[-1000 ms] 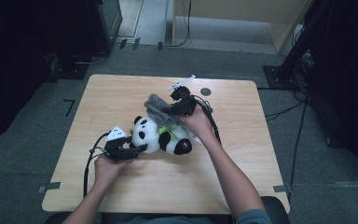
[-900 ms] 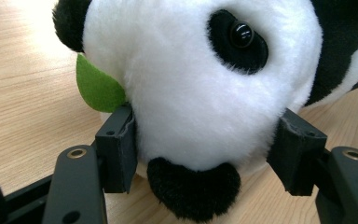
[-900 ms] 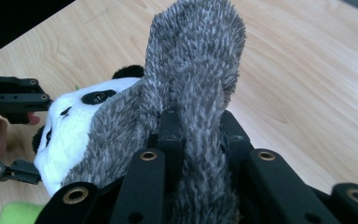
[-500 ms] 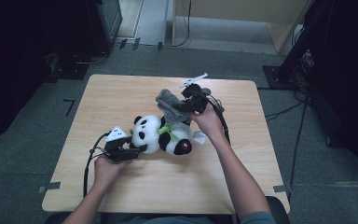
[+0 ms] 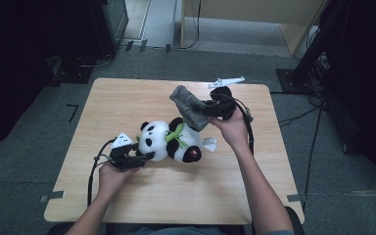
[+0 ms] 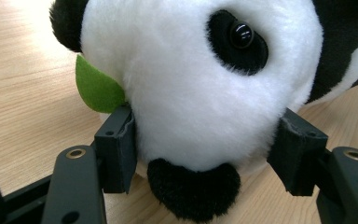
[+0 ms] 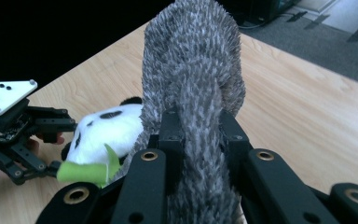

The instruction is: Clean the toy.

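The panda (image 5: pixel 169 141) was clamped at its head by the left gripper (image 5: pixel 144 157); the grey cloth (image 5: pixel 190 106), pinched by the right gripper (image 5: pixel 206 108), was partly lifted off, its removal unfinished.

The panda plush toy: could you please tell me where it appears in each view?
High view: panda plush toy lies mid-table, head toward the left gripper.
Left gripper view: its white face sits between the jaws.
Right gripper view: lower left, behind the grey fabric.
Shared landmark: its green leaf.
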Demonstrator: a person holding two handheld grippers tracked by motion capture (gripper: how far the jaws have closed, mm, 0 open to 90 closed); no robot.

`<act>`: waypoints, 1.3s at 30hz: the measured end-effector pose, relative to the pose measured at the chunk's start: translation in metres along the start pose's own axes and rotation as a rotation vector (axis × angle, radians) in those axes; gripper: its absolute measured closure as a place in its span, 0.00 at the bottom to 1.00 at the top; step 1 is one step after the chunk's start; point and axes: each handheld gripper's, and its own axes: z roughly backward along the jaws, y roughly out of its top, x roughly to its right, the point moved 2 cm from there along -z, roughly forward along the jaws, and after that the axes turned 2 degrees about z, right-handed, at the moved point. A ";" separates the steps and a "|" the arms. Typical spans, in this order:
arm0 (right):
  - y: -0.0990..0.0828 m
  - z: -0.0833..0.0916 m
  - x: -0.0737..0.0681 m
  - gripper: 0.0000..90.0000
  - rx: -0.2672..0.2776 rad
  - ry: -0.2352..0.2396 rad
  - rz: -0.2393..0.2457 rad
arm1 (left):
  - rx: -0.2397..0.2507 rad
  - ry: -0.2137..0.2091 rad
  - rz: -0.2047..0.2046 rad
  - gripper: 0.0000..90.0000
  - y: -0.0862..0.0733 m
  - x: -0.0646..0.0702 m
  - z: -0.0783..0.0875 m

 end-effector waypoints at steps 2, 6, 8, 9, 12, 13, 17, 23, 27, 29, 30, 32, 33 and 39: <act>-0.009 -0.002 0.003 0.85 -0.011 0.005 -0.018 | 0.000 -0.003 0.008 0.37 0.000 0.000 0.000; -0.023 -0.012 0.003 0.85 -0.048 -0.012 -0.004 | 0.001 -0.001 0.009 0.37 0.000 0.000 -0.001; -0.033 -0.016 0.005 0.85 -0.035 -0.019 -0.003 | 0.002 0.000 0.011 0.37 0.000 0.000 -0.001; -0.034 -0.015 0.007 0.85 -0.028 -0.018 -0.014 | 0.000 0.003 0.008 0.37 0.000 0.001 -0.001; -0.040 -0.012 0.012 0.85 -0.016 -0.043 -0.014 | 0.001 0.003 0.012 0.37 0.000 0.001 -0.001; -0.040 -0.012 0.012 0.85 -0.016 -0.043 -0.014 | -0.001 0.004 0.012 0.37 0.000 0.001 -0.001; -0.046 -0.007 0.019 0.85 -0.007 -0.040 -0.046 | -0.007 0.007 0.012 0.37 0.001 0.002 -0.001; -0.050 0.000 0.025 0.85 -0.019 -0.066 -0.065 | -0.012 0.004 0.006 0.37 0.002 0.001 -0.001; -0.057 0.004 0.034 0.85 -0.023 -0.089 -0.088 | -0.009 -0.002 0.003 0.36 0.002 0.001 -0.001; -0.058 0.005 0.035 0.85 -0.027 -0.092 -0.096 | -0.009 -0.001 -0.001 0.35 0.002 0.001 -0.001; -0.060 0.006 0.038 0.85 -0.029 -0.097 -0.100 | -0.009 -0.001 -0.003 0.35 0.002 0.001 -0.001; -0.061 0.009 0.042 0.85 -0.028 -0.111 -0.109 | -0.009 -0.002 -0.006 0.33 0.002 0.001 -0.001; -0.062 0.011 0.044 0.85 -0.026 -0.117 -0.114 | -0.009 -0.002 -0.006 0.31 0.002 0.001 -0.001; -0.055 0.029 0.043 0.85 0.028 -0.110 -0.127 | -0.003 -0.002 -0.010 0.25 0.003 0.001 -0.001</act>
